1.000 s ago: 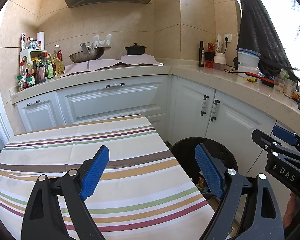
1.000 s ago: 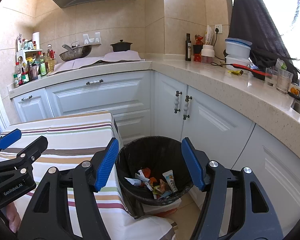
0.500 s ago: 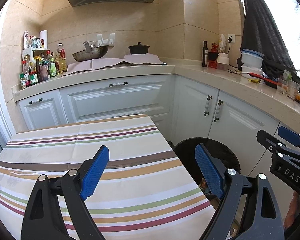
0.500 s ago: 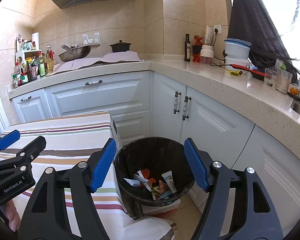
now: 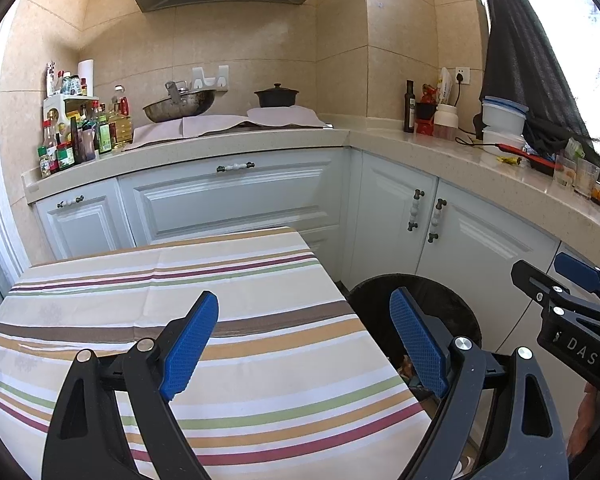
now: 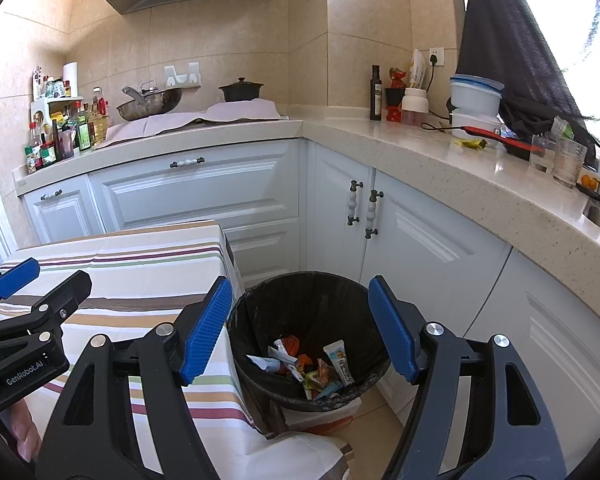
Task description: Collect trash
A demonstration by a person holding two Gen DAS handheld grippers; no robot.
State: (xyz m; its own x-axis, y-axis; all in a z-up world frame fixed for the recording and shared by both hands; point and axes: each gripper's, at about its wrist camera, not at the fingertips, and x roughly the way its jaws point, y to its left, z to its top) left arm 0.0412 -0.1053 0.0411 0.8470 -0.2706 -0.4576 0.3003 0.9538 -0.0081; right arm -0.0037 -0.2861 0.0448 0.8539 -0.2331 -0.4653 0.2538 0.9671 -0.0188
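The table (image 5: 236, 280) under its striped cloth shows no trash on the visible part. Beside its corner stands the bin (image 6: 312, 292), black-lined, with the trash (image 6: 312, 364), wrappers and a small tube, lying at the bottom. The right gripper (image 6: 300, 328) hangs above the bin, jaws wide apart and holding nothing. The left gripper (image 5: 304, 344) hovers over the table's edge, equally wide and empty. Collecting looks finished or nearly so; the next move calls for checking for leftovers.

You've got a cream tablecloth (image 5: 228, 280) striped maroon, green, tan; black bin liner (image 6: 312, 304); white cabinets (image 6: 204, 188).
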